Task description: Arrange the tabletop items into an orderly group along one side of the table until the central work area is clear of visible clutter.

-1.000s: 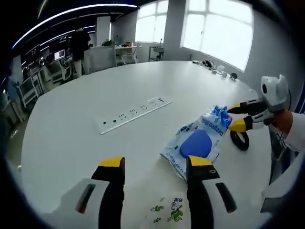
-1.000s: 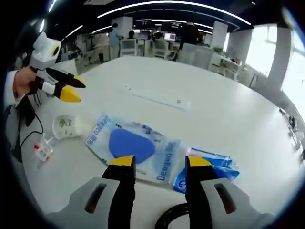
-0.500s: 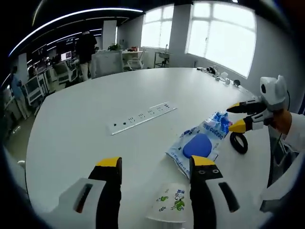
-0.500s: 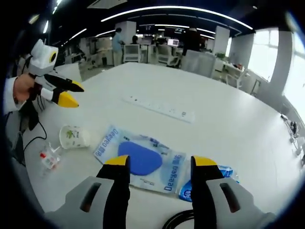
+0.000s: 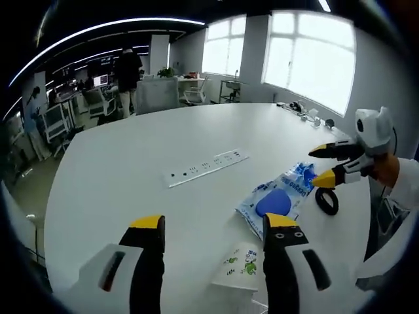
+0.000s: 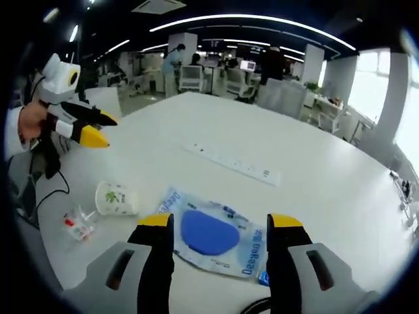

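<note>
Both grippers hover above the white table (image 5: 118,170), jaws spread, holding nothing: left gripper (image 5: 213,226), right gripper (image 6: 222,223). Blue-printed packet (image 6: 213,237) lies flat near the table edge, paper cup (image 6: 116,198) on its side beside it, small clear wrapper (image 6: 78,224) nearby. Black ring (image 5: 326,201) just beyond packet. Power strip (image 5: 206,167) mid-table.
</note>
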